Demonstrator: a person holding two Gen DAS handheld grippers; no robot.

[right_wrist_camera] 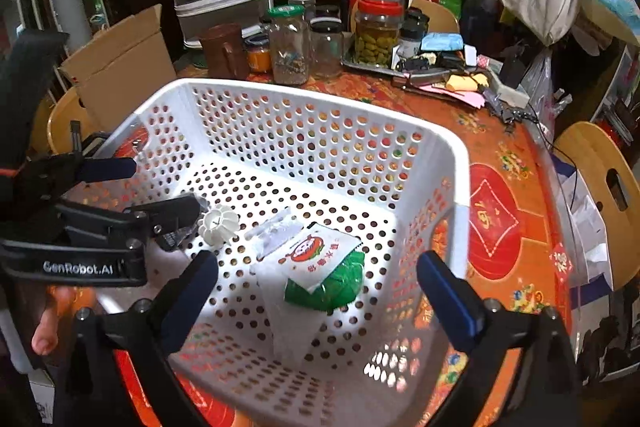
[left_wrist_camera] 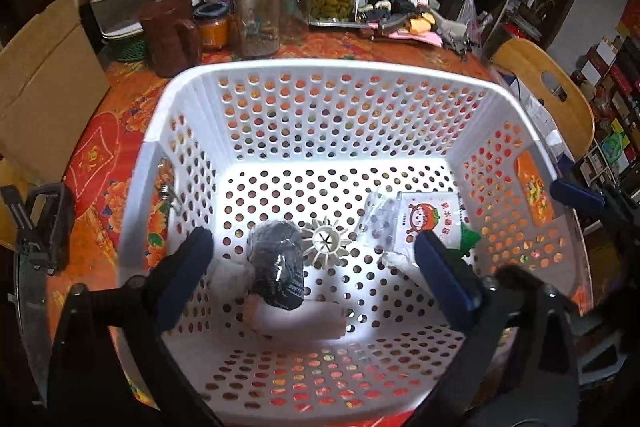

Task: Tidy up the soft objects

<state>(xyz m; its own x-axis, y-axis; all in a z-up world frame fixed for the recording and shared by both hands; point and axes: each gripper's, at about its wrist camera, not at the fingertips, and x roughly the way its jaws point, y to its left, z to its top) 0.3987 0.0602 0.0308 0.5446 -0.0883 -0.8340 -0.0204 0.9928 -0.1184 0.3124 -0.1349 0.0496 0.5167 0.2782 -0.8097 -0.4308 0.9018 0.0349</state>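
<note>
Soft objects sit on the floor of the white perforated basket (left_wrist_camera: pixel 320 75) on the tabletop (right_wrist_camera: pixel 500 155): a dark knitted bundle (left_wrist_camera: pixel 278 267) lying across a pale roll (left_wrist_camera: pixel 300 319), and towards the right wall a green soft item (right_wrist_camera: pixel 340 279) under a printed sachet (right_wrist_camera: pixel 320 251). Between them lie a white ribbed plastic piece (left_wrist_camera: pixel 325 239) and a clear plastic bag (left_wrist_camera: pixel 378 215).

Your left gripper (left_wrist_camera: pixel 312 279) hangs over the basket with its jaws spread wide, grasping nothing, the dark bundle between and below its fingers. Your right gripper (right_wrist_camera: pixel 316 291) is likewise released and empty, above the green item.

Watch these risks:
- If you close the left gripper on the bundle from here, you may also pinch the roll beneath it, or the ribbed piece just beside it, and lift the wrong thing.
- The sachet is loose on the green item; a grasp there could catch only the slippery packet.
- Both grippers work inside one basket and are near each other, so they may collide if you descend together.
- A finger snagging a hole or wall could drag the basket towards the glass jars (left_wrist_camera: pixel 256 15) behind it.
</note>
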